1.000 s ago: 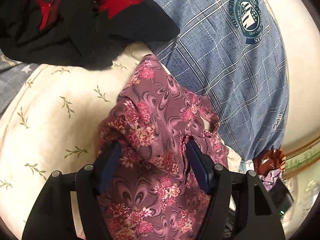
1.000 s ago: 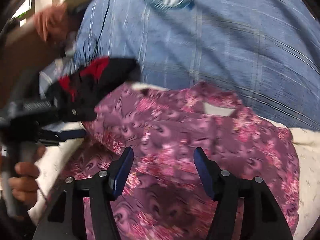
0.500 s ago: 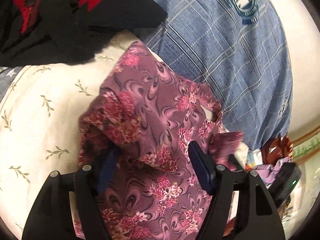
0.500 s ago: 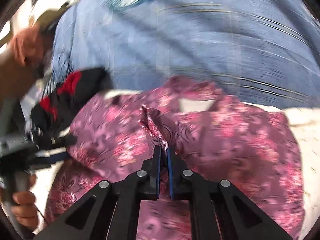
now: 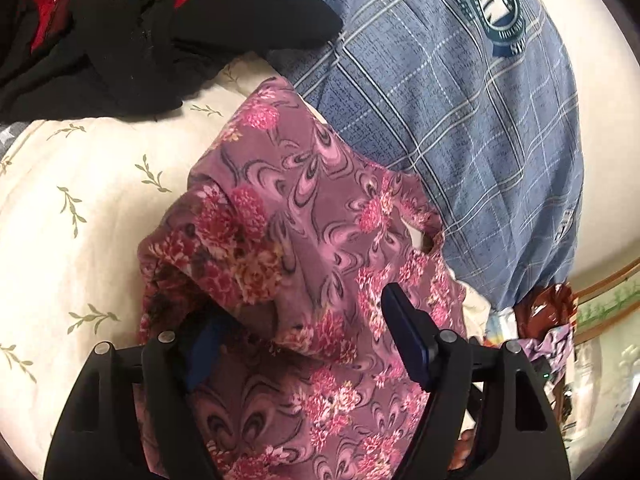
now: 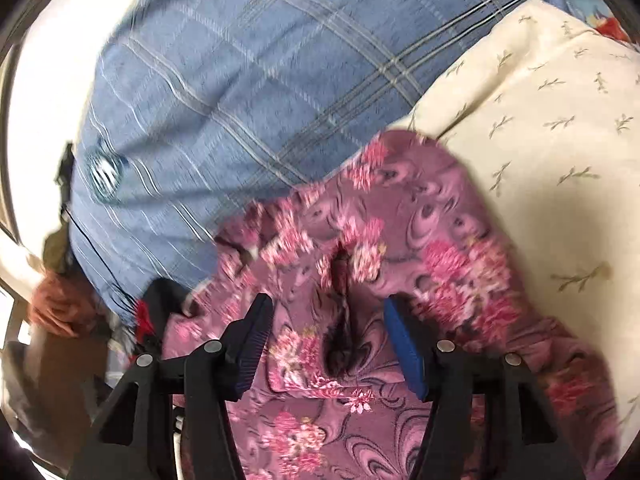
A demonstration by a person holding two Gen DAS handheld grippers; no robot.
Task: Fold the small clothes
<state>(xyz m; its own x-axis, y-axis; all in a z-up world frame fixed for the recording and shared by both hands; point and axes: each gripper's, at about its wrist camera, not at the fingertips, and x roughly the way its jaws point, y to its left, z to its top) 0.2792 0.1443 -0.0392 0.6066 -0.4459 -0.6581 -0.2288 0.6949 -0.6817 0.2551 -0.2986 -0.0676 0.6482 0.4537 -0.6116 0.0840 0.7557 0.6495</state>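
Observation:
A purple floral garment (image 5: 312, 240) lies bunched on a cream leaf-print cover (image 5: 80, 220). It also shows in the right wrist view (image 6: 400, 280). My left gripper (image 5: 304, 340) is open with its jaws wide, astride a raised fold of the garment; cloth drapes over its left finger. My right gripper (image 6: 328, 336) is open over the garment, with a pinched ridge of cloth standing free between its blue pads (image 6: 404, 348).
A blue plaid shirt (image 5: 460, 120) with a round crest lies behind the garment, and also shows in the right wrist view (image 6: 240, 100). A black and red garment (image 5: 140, 28) lies at the top left. A small heap of clothes (image 5: 540, 320) is at the right edge.
My right gripper was open, shut on a fold of the floral garment, then opened and let it go. The garment bunched towards the left gripper, which stayed open.

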